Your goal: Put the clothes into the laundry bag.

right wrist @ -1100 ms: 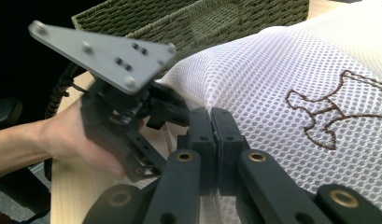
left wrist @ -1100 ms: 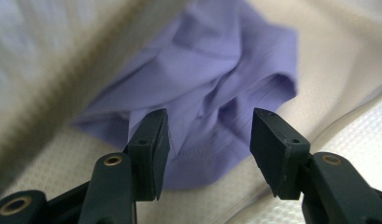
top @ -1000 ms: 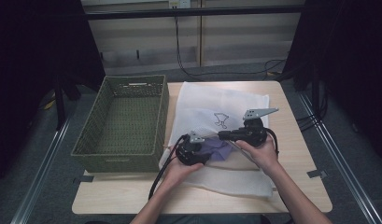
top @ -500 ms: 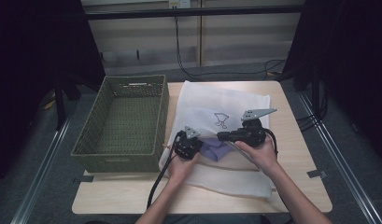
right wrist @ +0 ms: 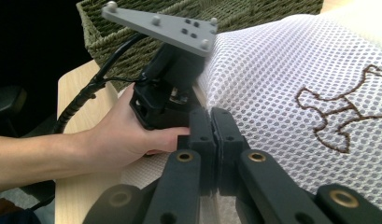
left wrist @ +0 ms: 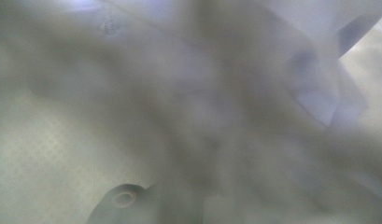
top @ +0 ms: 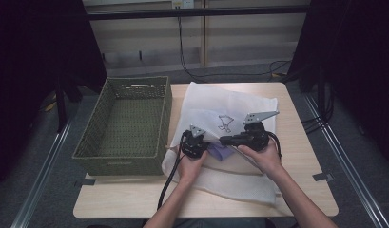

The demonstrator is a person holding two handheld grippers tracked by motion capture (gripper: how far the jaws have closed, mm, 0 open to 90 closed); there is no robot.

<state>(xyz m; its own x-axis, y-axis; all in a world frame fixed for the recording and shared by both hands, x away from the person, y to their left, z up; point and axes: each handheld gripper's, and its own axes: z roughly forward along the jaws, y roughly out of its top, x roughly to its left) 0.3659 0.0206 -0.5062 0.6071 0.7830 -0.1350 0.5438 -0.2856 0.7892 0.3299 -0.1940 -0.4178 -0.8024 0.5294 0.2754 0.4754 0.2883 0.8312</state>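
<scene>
White mesh laundry bag w/ a brown stitched motif lies spread over the middle & right of the wooden surface, its near edge trailing toward the person. A purple garment sits at the bag's mouth, betw. the two grippers.

Right gripper lies level, pointing left across the bag; its fingers are pressed together, pinching a fold of the mesh (right gripper view: the two black pads meet w/ netting caught betw. them). Left gripper is just beside it on the bag's left edge, nose into the bag opening; fingers have just been closing. Its own view is blurred mesh & pale purple cloth right up against the lens, so can't tell from that what, if anything, it pinches.

Around: green woven basket stands left of the bag, rim nearly touching the bag's edge, close to the left hand. Cable trails from left gripper toward the near edge. The grippers sit close together in the right gripper view.
</scene>
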